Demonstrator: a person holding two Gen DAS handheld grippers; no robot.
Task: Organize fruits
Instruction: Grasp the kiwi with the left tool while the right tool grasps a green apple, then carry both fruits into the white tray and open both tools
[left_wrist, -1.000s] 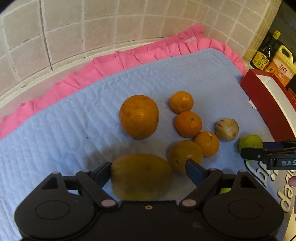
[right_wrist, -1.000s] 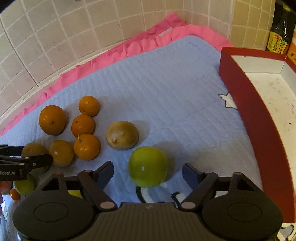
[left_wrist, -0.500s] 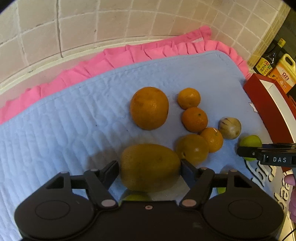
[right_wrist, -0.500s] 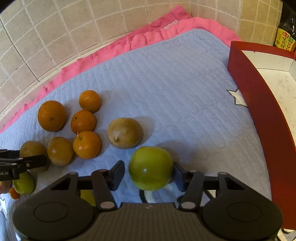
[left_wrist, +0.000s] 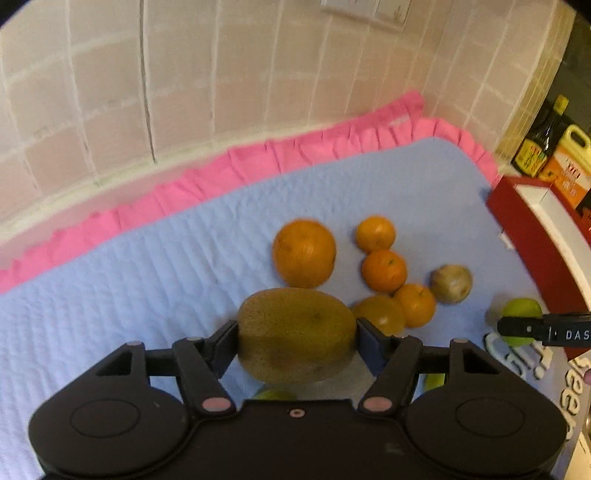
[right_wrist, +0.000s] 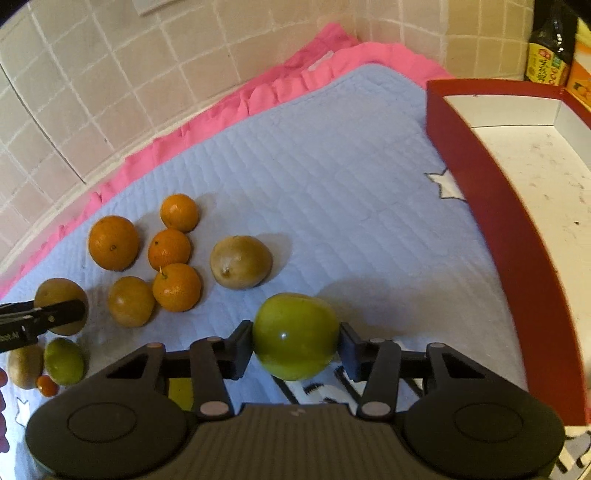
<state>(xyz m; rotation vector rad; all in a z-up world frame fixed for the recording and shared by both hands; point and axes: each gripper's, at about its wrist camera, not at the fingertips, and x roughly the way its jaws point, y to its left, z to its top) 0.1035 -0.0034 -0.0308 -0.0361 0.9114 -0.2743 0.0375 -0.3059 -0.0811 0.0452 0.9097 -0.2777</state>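
In the left wrist view, a brownish-green oval fruit is pinched between both fingers of the left tongs at lower centre. Above it, on the blue quilted mat, a large orange and smaller oranges are seen.

In the right wrist view, a green apple is gripped by the right tongs at lower centre. A red-walled box is seen at the right edge, and a tan round fruit lies left of centre.
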